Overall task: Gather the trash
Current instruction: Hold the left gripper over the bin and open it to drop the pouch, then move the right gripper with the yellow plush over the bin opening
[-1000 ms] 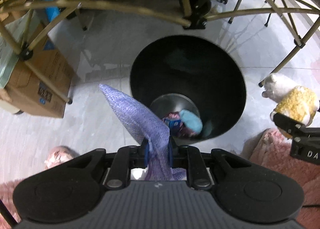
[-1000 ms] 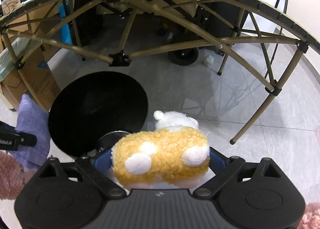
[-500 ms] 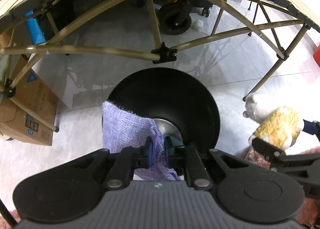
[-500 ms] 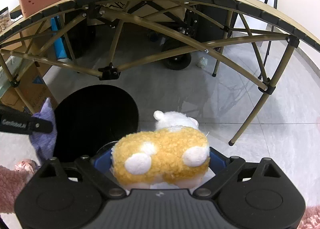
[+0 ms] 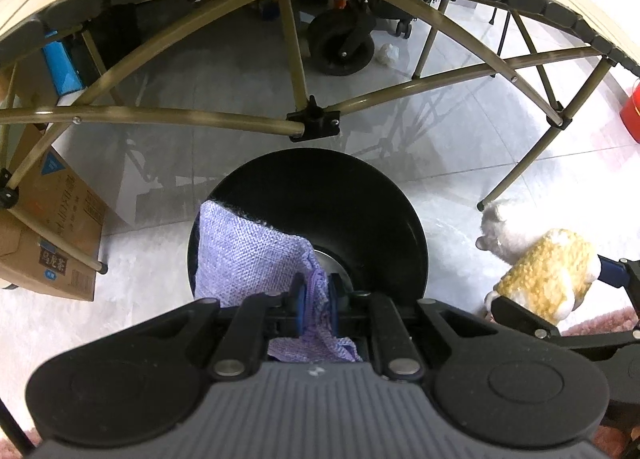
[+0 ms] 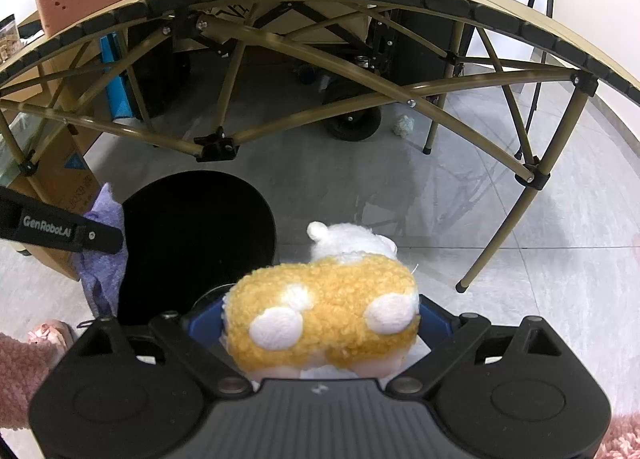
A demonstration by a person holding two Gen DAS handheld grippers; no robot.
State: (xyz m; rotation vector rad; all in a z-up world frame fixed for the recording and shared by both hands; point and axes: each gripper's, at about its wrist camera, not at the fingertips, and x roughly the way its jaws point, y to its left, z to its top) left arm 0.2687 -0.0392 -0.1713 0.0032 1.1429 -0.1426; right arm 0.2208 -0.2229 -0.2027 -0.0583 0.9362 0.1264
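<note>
left gripper (image 5: pixel 314 301) pinching purple cloth (image 5: pixel 248 255) over black bin (image 5: pixel 320 195), ready to drop | right gripper (image 6: pixel 320 323) clamping plush toy (image 6: pixel 324 311) beside bin, waiting its turn

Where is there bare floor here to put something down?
Grey tile lies bare between the black bin and the table leg on its right. Crowded: under the table, with a cardboard box, a wheel and crumpled paper.

"GenRobot.AI" was printed on the left gripper (image 6: pixel 96 237) finger at frame left; "乌龙茶" marked the cardboard box (image 5: pixel 52 255) at lower left.
</note>
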